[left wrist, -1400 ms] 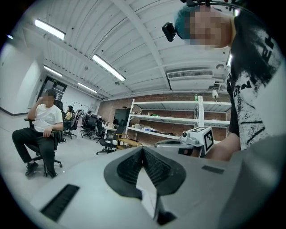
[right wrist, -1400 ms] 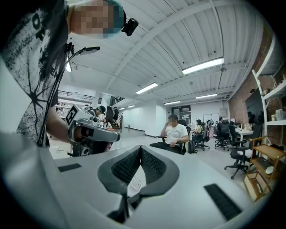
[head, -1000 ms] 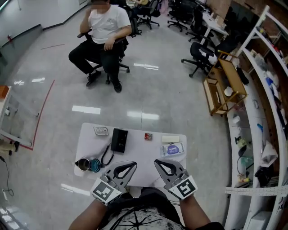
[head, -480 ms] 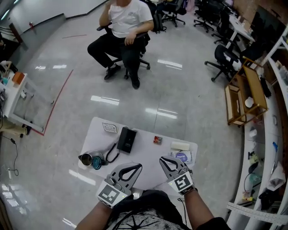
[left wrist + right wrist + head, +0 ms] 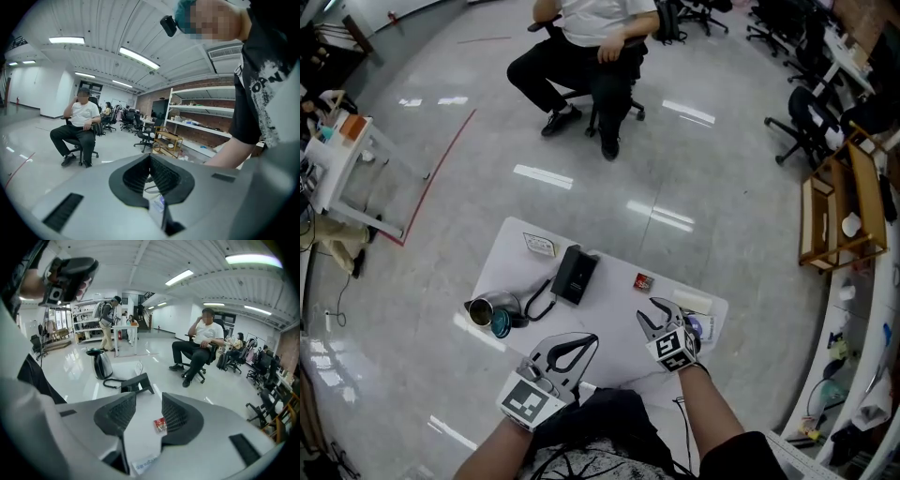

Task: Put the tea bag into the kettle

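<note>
A small red tea bag (image 5: 643, 280) lies on the white table (image 5: 609, 323), right of the middle. The steel kettle (image 5: 484, 309) stands at the table's left end; in the right gripper view the kettle (image 5: 101, 364) is upright, far left of the tea bag (image 5: 160, 424). My right gripper (image 5: 664, 309) hangs over the table just short of the tea bag. Its jaws have just been opening and nothing is between them; the tea bag shows through the gap of my right gripper (image 5: 144, 413). My left gripper (image 5: 589, 339) is at the near edge, fingertips meeting, empty.
A black kettle base (image 5: 575, 275) with its cord lies between kettle and tea bag. A white card (image 5: 538, 245) is at the far left corner, a white packet (image 5: 694, 302) at the right. Beyond the table a person sits on an office chair (image 5: 592, 47). A wooden shelf cart (image 5: 848, 202) stands right.
My right gripper has come down and forward over the table toward the tea bag, and its jaws have gone from shut to open. My left gripper has shifted slightly lower.
</note>
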`<state>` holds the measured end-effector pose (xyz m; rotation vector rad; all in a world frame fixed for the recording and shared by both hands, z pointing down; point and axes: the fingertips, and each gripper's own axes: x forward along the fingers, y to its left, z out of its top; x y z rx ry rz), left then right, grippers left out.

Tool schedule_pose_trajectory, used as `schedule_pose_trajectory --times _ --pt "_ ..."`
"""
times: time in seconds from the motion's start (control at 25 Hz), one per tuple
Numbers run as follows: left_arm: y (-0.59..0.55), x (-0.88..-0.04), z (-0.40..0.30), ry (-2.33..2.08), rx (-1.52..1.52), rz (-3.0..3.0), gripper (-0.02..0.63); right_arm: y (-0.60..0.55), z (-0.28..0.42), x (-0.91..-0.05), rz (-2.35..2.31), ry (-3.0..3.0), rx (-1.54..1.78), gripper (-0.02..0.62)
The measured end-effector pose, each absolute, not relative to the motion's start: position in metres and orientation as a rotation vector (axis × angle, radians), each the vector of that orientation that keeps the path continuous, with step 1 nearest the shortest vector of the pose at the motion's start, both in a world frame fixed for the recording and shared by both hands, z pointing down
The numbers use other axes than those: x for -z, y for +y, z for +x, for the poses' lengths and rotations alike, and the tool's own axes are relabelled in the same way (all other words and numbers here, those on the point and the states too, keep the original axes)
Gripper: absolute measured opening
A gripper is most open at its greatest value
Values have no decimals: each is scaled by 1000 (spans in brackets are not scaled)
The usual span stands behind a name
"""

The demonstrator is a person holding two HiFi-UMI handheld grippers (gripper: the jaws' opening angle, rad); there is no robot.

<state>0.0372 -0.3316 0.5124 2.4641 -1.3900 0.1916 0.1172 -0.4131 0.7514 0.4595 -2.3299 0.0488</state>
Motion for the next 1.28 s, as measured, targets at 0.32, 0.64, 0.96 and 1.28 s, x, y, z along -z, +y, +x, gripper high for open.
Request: schedule_pose_trajectory --times 0.32,0.64,0.96,1.28 --pt "-349 -540 39 -1397 -215 2404 7 -432 114 -862 309 -2126 -59 190" --pt "-366 -579 28 -1396 -253 2323 8 -450 125 -962 241 -1937 -98 190" --pt "-381 -607 30 -1367 -273 2300 8 -467 124 -1019 134 -1838 -8 190" --pt "-377 -633 36 -1327 -294 2244 8 -472 121 -1053 46 -1799 -28 190"
